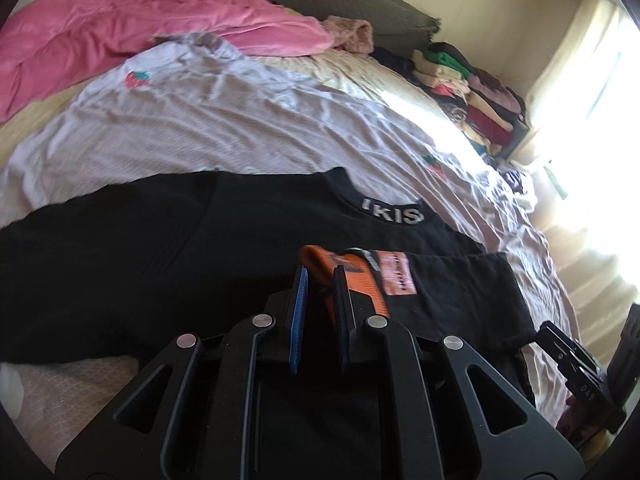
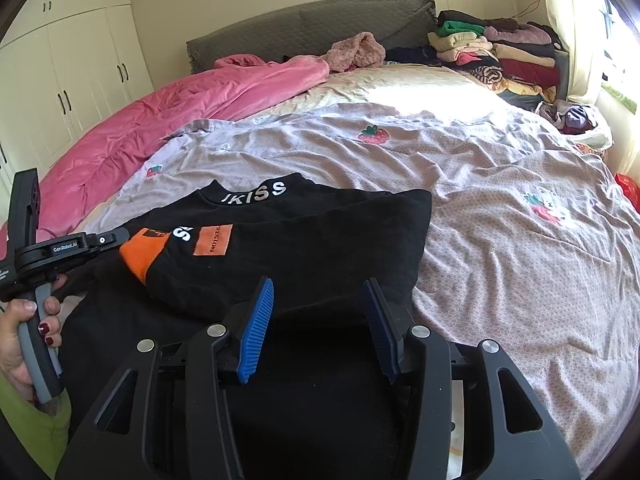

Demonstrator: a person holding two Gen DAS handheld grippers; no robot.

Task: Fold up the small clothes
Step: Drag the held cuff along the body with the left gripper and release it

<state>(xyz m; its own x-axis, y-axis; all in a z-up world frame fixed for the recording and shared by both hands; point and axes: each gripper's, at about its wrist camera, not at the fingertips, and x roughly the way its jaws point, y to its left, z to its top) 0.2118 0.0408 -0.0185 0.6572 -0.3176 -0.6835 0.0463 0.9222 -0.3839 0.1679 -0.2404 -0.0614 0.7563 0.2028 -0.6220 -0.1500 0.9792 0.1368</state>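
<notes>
Right gripper (image 2: 318, 300): released, its blue ribbed pads well apart, poised over the near edge of the black shirt (image 2: 328, 240) without gripping cloth. Left gripper (image 1: 320, 288): clenched on the orange cuff (image 1: 320, 264) of the shirt's sleeve, which sits pinched between its narrow-set pads; in the right wrist view it enters from the left, held by a hand (image 2: 20, 332) with red-painted nails.

The black shirt lies on the near part of the bed, partly folded, one sleeve laid across the body. It is a soft knit with a ribbed orange cuff, an orange rectangular patch, and white lettering on the collar.

Beneath it, a wrinkled lilac sheet (image 2: 480, 184) with strawberry prints. Farther left, a crumpled pink quilt (image 2: 160, 120). At the far right, a stack of folded clothes (image 2: 500, 52) beside a grey padded headboard (image 2: 300, 28).
</notes>
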